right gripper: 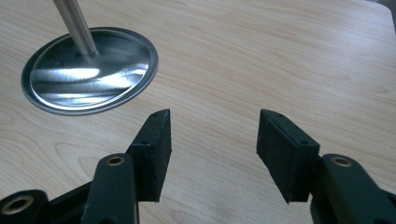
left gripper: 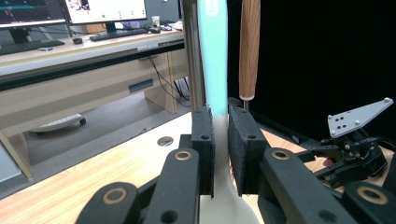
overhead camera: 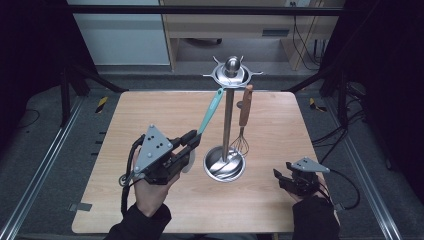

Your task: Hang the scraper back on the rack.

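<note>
A spatula with a teal handle and a pale head leans up toward the hooked top ring of a steel utensil stand. My left gripper is shut on its lower, pale part, left of the stand. In the left gripper view the pads clamp the spatula, with the stand's pole just behind. A wooden-handled whisk hangs from the ring on the right side. My right gripper rests low at the table's right front, open, with nothing between its jaws.
The stand's round steel base sits mid-table; it also shows upper left in the right gripper view. The wooden table is framed by dark rails. A desk with monitors stands beyond the table.
</note>
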Motion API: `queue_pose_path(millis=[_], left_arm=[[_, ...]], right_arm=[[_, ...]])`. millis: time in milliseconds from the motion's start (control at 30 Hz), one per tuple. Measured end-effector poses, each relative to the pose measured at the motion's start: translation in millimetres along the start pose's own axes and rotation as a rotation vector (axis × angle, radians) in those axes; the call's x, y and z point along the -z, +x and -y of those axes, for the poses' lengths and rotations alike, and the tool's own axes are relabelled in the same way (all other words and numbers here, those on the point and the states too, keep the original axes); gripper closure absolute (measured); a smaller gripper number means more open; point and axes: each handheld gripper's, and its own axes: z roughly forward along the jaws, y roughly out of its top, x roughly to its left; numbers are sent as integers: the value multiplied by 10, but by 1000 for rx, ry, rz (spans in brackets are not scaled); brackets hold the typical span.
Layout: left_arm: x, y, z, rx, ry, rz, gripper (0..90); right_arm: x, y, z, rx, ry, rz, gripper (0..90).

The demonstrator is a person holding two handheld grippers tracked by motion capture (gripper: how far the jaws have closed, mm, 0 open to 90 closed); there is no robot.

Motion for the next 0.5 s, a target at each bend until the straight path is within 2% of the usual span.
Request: queue_pose_path(millis=[333, 500], left_arm=[[-126, -14, 48, 13, 20, -12, 802], [-207, 3, 72, 12, 23, 4, 793]], right_arm=[[2, 1, -1, -2, -1, -1, 445], [7, 3, -1, -5, -1, -2, 444]])
